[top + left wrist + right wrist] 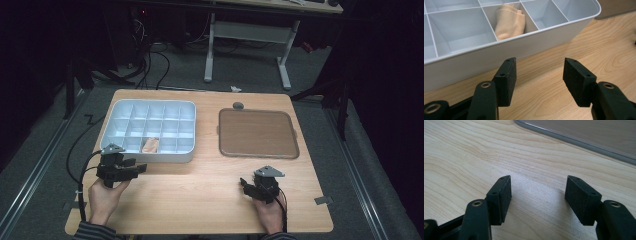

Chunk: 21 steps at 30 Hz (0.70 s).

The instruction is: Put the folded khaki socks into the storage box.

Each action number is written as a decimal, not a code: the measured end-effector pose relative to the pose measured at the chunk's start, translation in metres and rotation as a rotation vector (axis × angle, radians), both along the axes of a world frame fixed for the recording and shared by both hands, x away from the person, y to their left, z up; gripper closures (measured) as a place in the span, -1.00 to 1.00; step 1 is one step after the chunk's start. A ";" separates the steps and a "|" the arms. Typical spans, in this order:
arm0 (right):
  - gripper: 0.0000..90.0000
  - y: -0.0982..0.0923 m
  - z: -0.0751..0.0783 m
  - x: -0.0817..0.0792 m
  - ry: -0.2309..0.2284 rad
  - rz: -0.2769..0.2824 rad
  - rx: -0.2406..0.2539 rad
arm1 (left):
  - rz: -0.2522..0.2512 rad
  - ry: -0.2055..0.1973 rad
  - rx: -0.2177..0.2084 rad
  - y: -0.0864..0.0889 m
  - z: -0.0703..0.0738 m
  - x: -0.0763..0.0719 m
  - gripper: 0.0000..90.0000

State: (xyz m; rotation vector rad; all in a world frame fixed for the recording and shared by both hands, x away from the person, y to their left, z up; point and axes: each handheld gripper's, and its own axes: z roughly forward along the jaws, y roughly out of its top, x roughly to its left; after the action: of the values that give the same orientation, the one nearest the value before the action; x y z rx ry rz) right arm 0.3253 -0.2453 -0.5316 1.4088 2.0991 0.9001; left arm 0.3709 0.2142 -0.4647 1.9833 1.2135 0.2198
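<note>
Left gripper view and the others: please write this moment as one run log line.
left claw: open, empty, beside organizer box | right claw: open, empty, over table | beige cloth: in front-row compartment | brown tray: bare

On the table (200, 200), the compartment box (150, 107) sits left and the tray (257, 134) right, well apart — a rolled cloth (150, 145) lies in a front-row compartment. The left gripper (131, 169) hovers just before the box's front wall; the right gripper (246, 184) is before the tray.

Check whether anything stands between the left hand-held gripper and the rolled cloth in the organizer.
The organizer's near wall stands between the left hand-held gripper and the rolled cloth; above the wall the way is open.
</note>
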 end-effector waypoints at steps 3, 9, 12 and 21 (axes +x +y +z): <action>-0.15 0.000 0.000 0.000 0.000 0.000 0.000 | 0.001 -0.005 0.001 -0.001 -0.001 -0.001 0.00; -0.15 0.000 0.000 0.000 -0.001 0.000 0.000 | 0.004 -0.009 -0.010 -0.004 -0.004 -0.004 0.02; -0.15 0.000 0.000 0.000 -0.001 0.000 -0.001 | 0.000 -0.008 -0.011 -0.006 -0.005 -0.005 0.02; -0.15 0.000 0.000 0.000 -0.001 0.000 -0.001 | -0.009 -0.005 -0.023 -0.012 -0.009 -0.007 0.02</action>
State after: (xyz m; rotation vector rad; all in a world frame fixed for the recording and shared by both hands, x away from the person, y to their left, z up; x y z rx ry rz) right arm 0.3253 -0.2453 -0.5316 1.4074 2.0987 0.8997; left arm 0.3638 0.2021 -0.4741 1.9666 1.1983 0.2056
